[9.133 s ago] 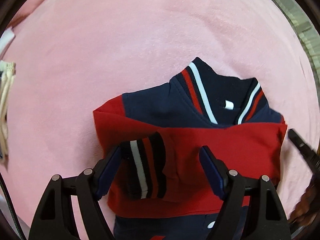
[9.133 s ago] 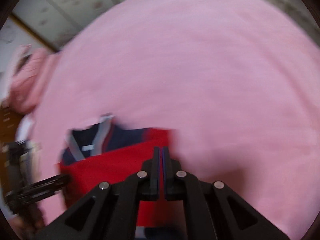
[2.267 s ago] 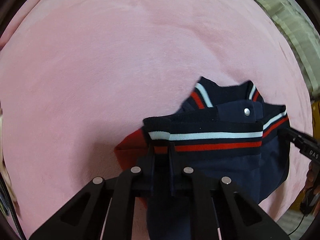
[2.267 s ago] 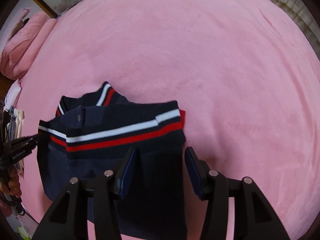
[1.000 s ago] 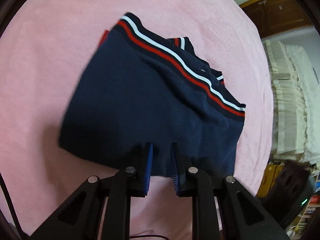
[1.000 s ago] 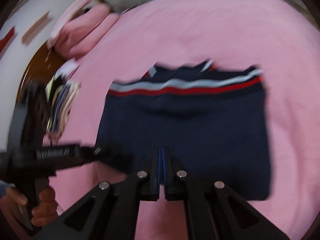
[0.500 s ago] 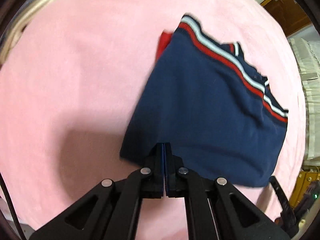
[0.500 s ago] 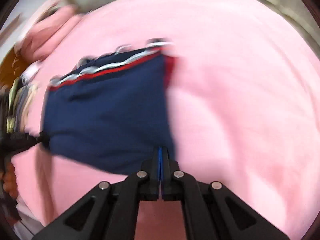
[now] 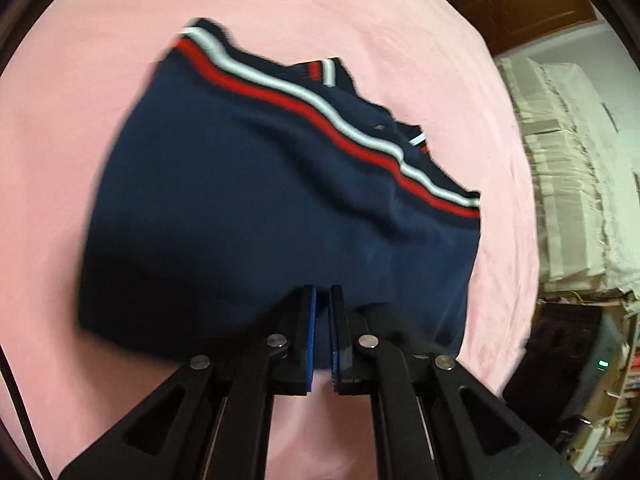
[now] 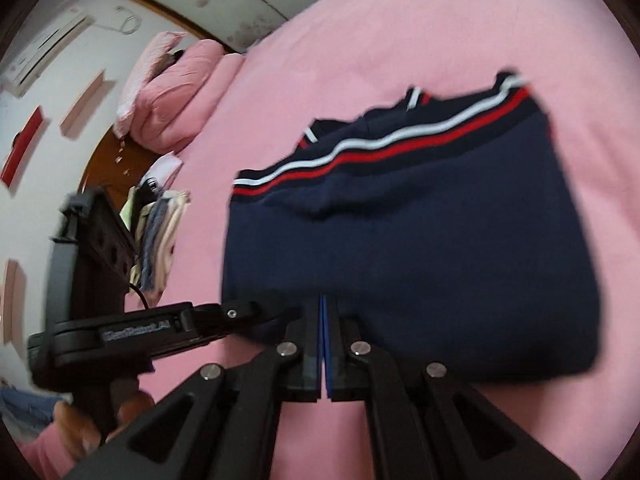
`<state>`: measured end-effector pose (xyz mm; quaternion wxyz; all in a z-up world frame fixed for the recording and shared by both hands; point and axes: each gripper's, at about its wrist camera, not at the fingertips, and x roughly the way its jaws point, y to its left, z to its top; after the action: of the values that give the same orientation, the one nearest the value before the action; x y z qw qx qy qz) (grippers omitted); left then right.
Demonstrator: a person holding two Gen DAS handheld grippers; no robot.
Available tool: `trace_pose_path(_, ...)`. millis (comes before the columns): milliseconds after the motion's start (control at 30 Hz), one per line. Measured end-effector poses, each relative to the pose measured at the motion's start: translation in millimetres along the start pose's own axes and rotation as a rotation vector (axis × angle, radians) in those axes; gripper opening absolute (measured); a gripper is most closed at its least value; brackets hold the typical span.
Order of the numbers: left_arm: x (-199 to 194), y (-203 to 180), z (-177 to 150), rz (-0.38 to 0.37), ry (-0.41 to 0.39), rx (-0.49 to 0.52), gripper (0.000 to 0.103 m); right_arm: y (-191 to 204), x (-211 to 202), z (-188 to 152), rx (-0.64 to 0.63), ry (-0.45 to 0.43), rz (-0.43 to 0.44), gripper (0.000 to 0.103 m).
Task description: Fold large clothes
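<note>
Since the earlier frame the left tongs (image 9: 322,304) have swung in beside the right tongs (image 10: 322,312); both sets together at the jacket's (image 9: 248,216) near edge. We see it folded on the bed (image 9: 100,60), long axis crosswise, directly ahead.

Motion blur smears the jacket (image 9: 256,200) edges, the left gripper (image 10: 256,312) lettering is unreadable, and the hand (image 10: 76,424) is cut off by the frame edge.
</note>
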<state>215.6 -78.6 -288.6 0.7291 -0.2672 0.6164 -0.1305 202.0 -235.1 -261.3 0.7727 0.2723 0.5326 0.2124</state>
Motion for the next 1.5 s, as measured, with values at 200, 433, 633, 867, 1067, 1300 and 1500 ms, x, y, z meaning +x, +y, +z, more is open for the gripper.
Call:
trace_pose_path(200, 23, -17, 39, 0.031, -0.039, 0.106, 0.003, -20, 40, 34, 0.095, -0.028, 0.038, 0.000)
trace_pose_path(433, 28, -13, 77, 0.065, -0.109, 0.098, 0.004, -34, 61, 69, 0.103, -0.067, 0.042, 0.000)
trace_pose_path(633, 22, 4, 83, 0.068, -0.181, 0.049, 0.003, -42, 46, 71, 0.018, -0.083, -0.024, 0.000)
trace_pose_path(867, -17, 42, 79, 0.271, -0.323, -0.018, 0.003, -110, -43, 64, 0.233, -0.304, -0.317, 0.000)
trace_pose_path(1067, -29, 26, 56, 0.172, -0.323, -0.047, 0.010, -114, -84, 28, 0.468, -0.452, -0.159, 0.000)
trace_pose_path(1300, 14, -8, 12, 0.076, -0.132, -0.046, 0.012, -31, 12, -1, 0.293, -0.106, 0.067, 0.000)
trace_pose_path(1500, 5, -12, 10, 0.185, -0.217, -0.016, 0.011, -25, 11, -13, 0.264, -0.150, -0.097, 0.000)
